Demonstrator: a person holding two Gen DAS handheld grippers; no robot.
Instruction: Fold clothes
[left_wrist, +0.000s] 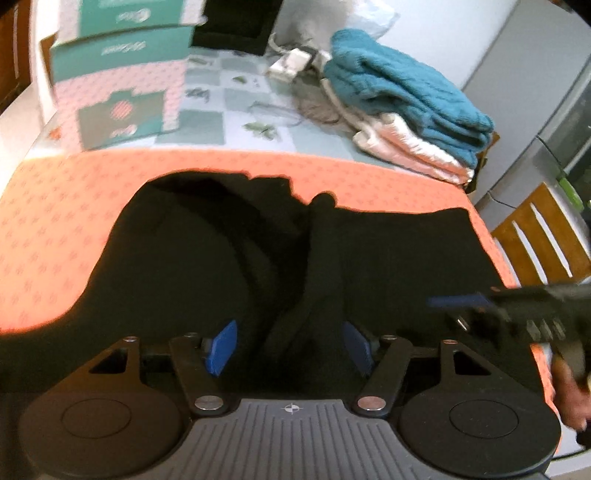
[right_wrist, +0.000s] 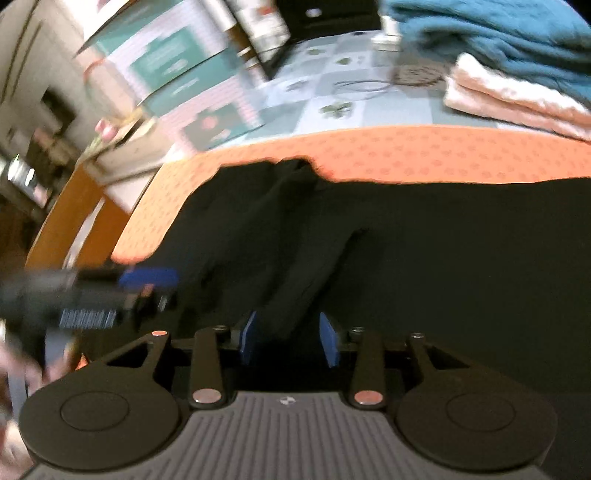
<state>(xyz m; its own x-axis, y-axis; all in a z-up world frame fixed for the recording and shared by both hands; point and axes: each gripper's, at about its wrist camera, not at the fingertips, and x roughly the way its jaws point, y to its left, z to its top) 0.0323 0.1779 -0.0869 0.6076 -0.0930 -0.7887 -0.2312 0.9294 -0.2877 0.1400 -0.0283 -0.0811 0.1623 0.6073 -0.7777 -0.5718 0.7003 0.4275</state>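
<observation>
Both claws apart over black garment (left_wrist: 229, 266), gripping nothing.

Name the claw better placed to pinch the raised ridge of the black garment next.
Probably the left claw: it stands open with the black garment's ridge running up between its pads. The right claw is open too, but narrower.

black garment (left_wrist: 229, 266): matt cloth | teal blanket (left_wrist: 406, 88): fleecy, seemingly | chair (left_wrist: 543, 236): wood
</observation>
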